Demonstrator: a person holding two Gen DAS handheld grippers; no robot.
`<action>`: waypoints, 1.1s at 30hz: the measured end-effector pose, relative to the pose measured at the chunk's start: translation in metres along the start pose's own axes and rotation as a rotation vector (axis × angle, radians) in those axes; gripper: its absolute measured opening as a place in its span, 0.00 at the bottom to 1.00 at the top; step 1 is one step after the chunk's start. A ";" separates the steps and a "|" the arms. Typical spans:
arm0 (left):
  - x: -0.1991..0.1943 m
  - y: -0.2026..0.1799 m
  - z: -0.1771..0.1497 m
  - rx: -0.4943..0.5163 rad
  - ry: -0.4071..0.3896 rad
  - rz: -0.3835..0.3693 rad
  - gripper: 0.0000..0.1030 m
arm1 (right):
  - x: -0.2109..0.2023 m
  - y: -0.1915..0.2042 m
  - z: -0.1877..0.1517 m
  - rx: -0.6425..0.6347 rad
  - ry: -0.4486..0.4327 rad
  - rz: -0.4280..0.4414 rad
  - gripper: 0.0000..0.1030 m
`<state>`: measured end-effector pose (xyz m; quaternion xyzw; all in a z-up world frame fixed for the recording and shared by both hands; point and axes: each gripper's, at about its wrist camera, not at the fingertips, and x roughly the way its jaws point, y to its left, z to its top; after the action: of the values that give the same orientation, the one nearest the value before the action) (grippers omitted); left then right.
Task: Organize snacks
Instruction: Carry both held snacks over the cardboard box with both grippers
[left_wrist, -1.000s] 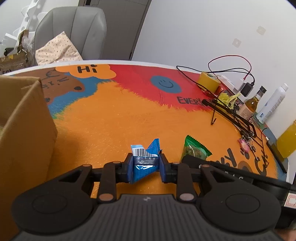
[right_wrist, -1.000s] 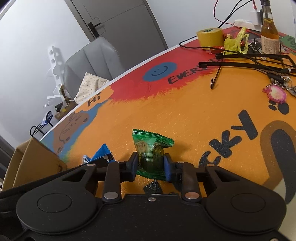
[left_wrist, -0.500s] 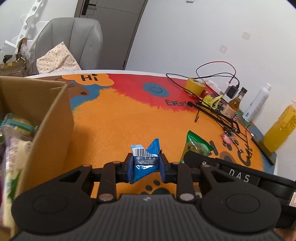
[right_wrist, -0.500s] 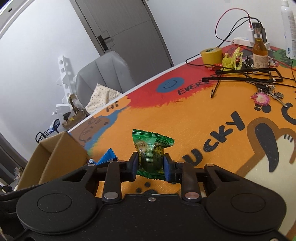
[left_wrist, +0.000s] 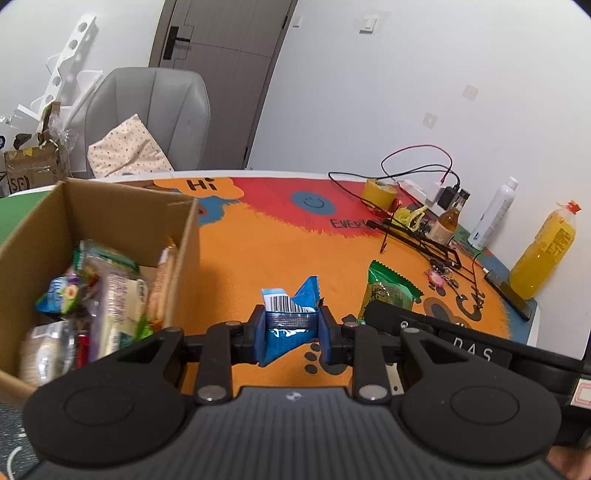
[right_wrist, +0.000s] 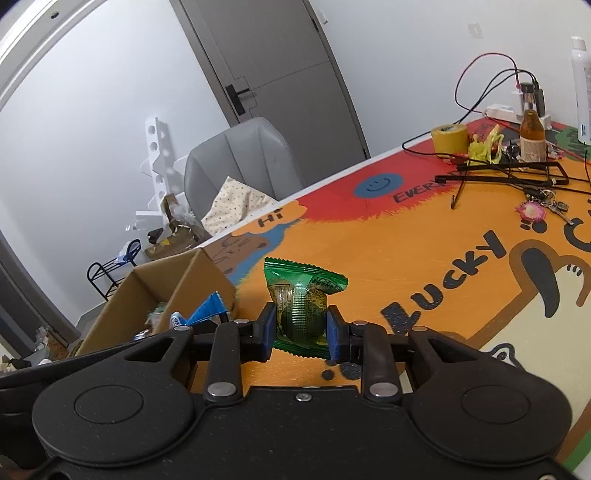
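L tongs (left_wrist: 291, 328): clamped on blue snack packet (left_wrist: 291, 314), above orange desk (left_wrist: 258, 266), just right of cardboard box (left_wrist: 184, 236)
R tongs (right_wrist: 301, 328): clamped on green snack packet (right_wrist: 301, 295); held over desk, beside L tongs
Box: open; holds several snack packs (left_wrist: 110, 291)

The left gripper (left_wrist: 291, 328) pinches a blue snack packet (left_wrist: 290, 325) above the orange table (left_wrist: 258, 258), beside the snack-filled cardboard box (left_wrist: 184, 236).
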<state>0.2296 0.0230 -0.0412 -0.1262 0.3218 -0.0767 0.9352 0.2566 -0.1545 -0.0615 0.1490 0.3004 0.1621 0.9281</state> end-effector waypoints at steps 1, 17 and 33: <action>-0.004 0.002 0.000 -0.002 -0.004 -0.002 0.27 | -0.002 0.002 -0.001 -0.003 -0.003 0.002 0.25; -0.057 0.033 0.003 0.001 -0.065 0.026 0.27 | -0.026 0.048 -0.004 -0.064 -0.046 0.052 0.25; -0.077 0.083 0.013 -0.045 -0.073 0.098 0.27 | -0.021 0.092 -0.005 -0.134 -0.033 0.106 0.26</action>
<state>0.1828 0.1220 -0.0104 -0.1339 0.2946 -0.0190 0.9460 0.2178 -0.0790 -0.0202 0.1049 0.2652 0.2284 0.9309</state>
